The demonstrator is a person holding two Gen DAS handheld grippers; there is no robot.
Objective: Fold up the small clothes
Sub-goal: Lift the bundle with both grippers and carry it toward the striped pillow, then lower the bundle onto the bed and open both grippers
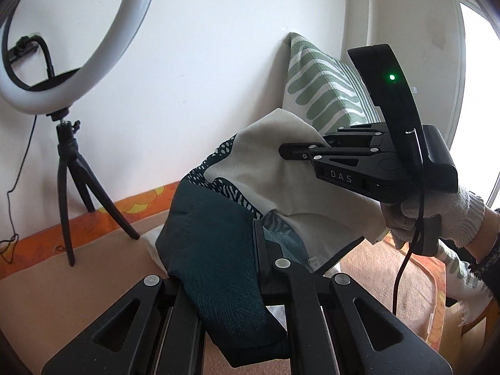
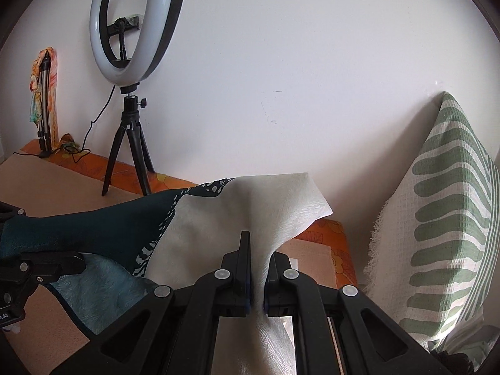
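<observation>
Left wrist view: left gripper (image 1: pixel 225 268) clamped on teal part of the cloth (image 1: pixel 250 168), lifted off the tan surface (image 1: pixel 78 265). Right gripper (image 1: pixel 286 151), in a gloved hand (image 1: pixel 437 218), pinches the white part. Ring light (image 1: pixel 75 40) on tripod at the wall, striped cushion (image 1: pixel 322 87) behind.

Right wrist view: right gripper (image 2: pixel 257 268) closed on white cloth (image 2: pixel 218 218) edge; cloth stretches left to left gripper (image 2: pixel 62 262), hanging above surface (image 2: pixel 47 187). Cushion (image 2: pixel 443 234) on the right.

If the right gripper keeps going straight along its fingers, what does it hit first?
Probably the white wall. The right gripper, shut on the pale end of the cloth, points over the orange-edged bed toward it. The green-striped pillow sits off to the right. Depth is hard to judge here.
</observation>
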